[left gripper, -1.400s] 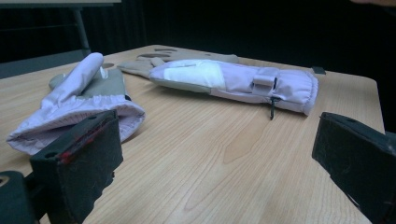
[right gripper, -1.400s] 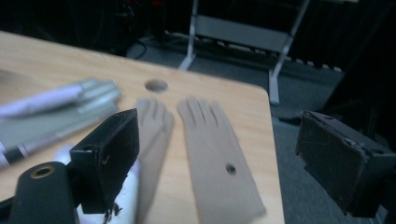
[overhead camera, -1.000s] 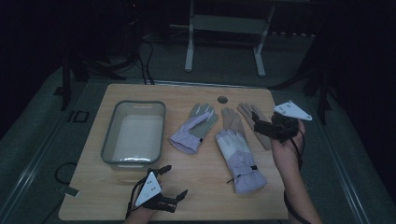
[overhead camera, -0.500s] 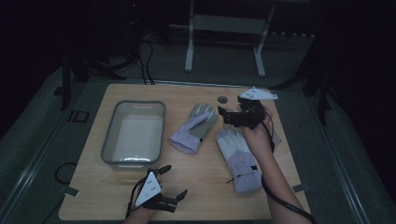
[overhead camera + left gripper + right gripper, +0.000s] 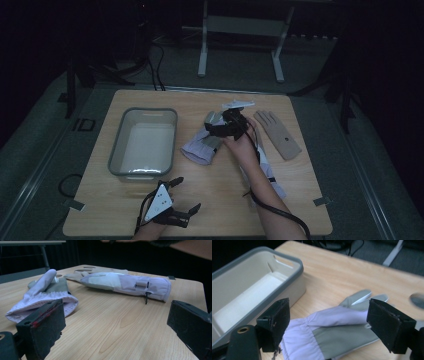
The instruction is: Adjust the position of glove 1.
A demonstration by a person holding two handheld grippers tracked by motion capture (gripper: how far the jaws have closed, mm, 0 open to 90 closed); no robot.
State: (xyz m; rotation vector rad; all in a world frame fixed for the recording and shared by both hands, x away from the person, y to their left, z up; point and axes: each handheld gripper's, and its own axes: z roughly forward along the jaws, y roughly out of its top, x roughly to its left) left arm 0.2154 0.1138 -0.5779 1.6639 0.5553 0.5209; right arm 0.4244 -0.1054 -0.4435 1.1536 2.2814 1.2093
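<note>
the lavender glove nearest the tub (image 5: 202, 145) lies flat on the table (image 5: 300, 210), cuff toward me, fingers pointing away, just beside the grey tub (image 5: 142, 142). i have the right gripper (image 5: 220, 129) over its finger end, jaws spread with the glove under the gap; in the right gripper view the glove (image 5: 332, 332) sits below and between the black pads, which don't press on it. the jaws have just been closing a little, nothing pinched yet. i'd call this the reach-in before a pick-up, with the tub as the likely drop point.

next i need to sink the pads onto the fabric and pinch a fold without just skidding over it.

the second lavender glove (image 5: 127, 283) lies to the right, partly under my forearm, and a tan glove (image 5: 277, 134) lies beyond that. the left gripper (image 5: 175, 212) rests at the near edge, jaws wide and empty.

compared with a second ago, my right gripper has swung from over the tan glove across to this one, and lower; the left hasn't budged.
</note>
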